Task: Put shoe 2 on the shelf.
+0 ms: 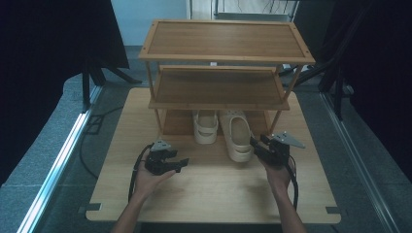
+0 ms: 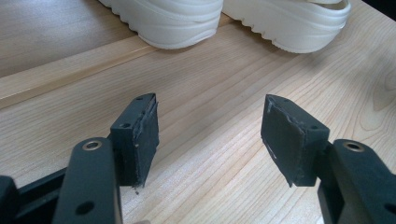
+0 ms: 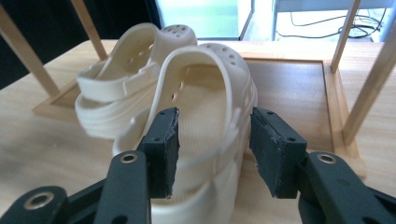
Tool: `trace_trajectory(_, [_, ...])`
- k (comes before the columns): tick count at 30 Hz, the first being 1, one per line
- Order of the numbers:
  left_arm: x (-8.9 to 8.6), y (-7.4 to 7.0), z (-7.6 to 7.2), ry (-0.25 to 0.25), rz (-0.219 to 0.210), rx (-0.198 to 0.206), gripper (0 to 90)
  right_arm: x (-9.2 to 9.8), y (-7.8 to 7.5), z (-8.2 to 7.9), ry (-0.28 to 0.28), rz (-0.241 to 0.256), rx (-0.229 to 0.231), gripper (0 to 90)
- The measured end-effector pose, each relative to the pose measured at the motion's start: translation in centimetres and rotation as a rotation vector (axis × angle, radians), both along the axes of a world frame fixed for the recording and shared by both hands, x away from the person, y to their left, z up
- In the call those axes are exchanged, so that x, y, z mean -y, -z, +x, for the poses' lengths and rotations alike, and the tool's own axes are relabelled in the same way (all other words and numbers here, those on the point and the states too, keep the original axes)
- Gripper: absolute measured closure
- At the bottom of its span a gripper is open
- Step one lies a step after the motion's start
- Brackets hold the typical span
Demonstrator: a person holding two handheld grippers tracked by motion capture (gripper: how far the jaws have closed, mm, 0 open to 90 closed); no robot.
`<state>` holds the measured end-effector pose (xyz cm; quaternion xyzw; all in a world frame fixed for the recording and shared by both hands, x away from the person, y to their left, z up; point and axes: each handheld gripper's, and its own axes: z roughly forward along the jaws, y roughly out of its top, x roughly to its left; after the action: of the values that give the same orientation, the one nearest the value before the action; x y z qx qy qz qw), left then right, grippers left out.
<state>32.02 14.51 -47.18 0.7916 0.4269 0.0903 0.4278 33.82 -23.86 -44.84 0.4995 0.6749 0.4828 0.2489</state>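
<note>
1. Toward the right side of the counter (image 1: 209, 194), near its middle, our right gripper (image 1: 260, 145) has its fingers (image 3: 163, 149) spread on either side of the heel of the near clog (image 1: 236, 136), not yet closed on it.
2. That clog lies half out of the rack's (image 1: 226, 51) bottom shelf, toe inward, just beside the other clog (image 1: 205, 127).
3. Our left gripper (image 1: 180, 164) rests on the bare counter with its fingers (image 2: 140, 135) apart, holding nothing.
4. If we close only on the thin heel strap, we judge it could flex and the clog slip or swing.
5. Lifting carelessly could knock the neighbouring clog or catch the shelf above.
</note>
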Motion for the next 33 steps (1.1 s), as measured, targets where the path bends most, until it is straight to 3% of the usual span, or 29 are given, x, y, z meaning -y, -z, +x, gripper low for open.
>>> trace_trajectory(6, [0.1,0.0,0.0,0.002,0.004,-0.002,37.2,0.8,0.5,-2.0,-0.042,-0.023,-0.021,61.3])
trace_trajectory(14, [0.2,0.1,-0.1,0.004,0.008,-0.002,37.2,1.2,2.5,-4.0,-0.133,-0.080,-0.090,82.3])
trace_trajectory(23, [0.4,0.2,-0.1,0.006,0.011,-0.004,37.2,0.7,3.6,-4.1,-0.177,-0.126,-0.131,89.5])
trace_trajectory(28, [0.3,0.2,-0.1,0.006,0.012,-0.005,37.2,-0.6,4.2,-3.4,-0.204,-0.155,-0.150,89.6])
trace_trajectory(33, [0.2,0.3,0.0,0.006,0.011,-0.007,37.2,-1.0,4.5,-2.6,-0.195,-0.178,-0.152,89.6])
